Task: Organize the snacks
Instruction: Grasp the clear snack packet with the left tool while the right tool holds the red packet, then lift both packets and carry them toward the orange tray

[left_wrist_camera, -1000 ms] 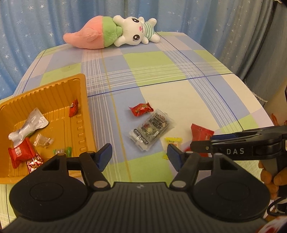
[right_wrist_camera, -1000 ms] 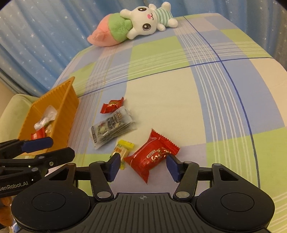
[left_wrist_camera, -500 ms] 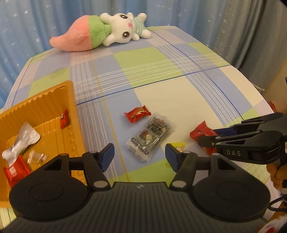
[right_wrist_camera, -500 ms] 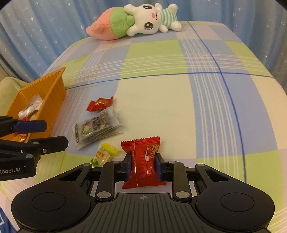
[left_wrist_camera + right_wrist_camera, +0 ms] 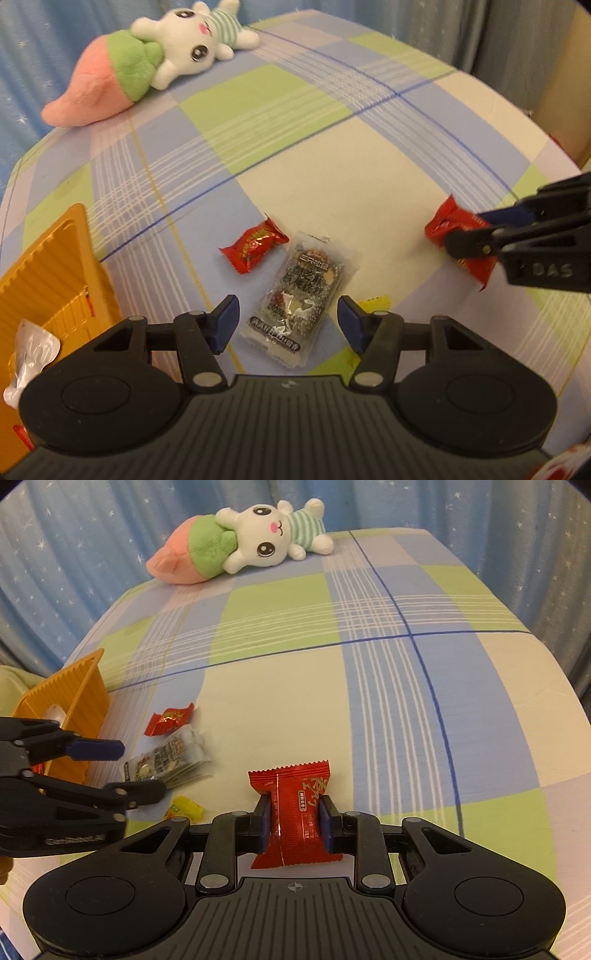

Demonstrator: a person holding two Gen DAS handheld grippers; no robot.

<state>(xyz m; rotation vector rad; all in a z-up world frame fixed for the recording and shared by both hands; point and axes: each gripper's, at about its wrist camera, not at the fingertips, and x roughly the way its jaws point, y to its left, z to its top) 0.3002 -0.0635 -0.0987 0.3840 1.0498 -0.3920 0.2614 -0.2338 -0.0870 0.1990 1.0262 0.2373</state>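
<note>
My right gripper is shut on a red snack packet and holds it above the checked tablecloth; the packet also shows in the left wrist view. My left gripper is open, its fingers either side of a clear grey snack pack that lies on the cloth. A small red candy lies just beyond that pack. A yellow candy lies beside it, partly hidden by my left fingertip. The orange tray at the left holds several wrapped snacks.
A plush rabbit in a pink and green carrot lies at the far edge of the table. Blue starry curtains hang behind. The table edge drops off at the right.
My right gripper closed on the red packet and lifted it off the cloth. My left gripper moved right from the tray to the clear pack, staying open.
</note>
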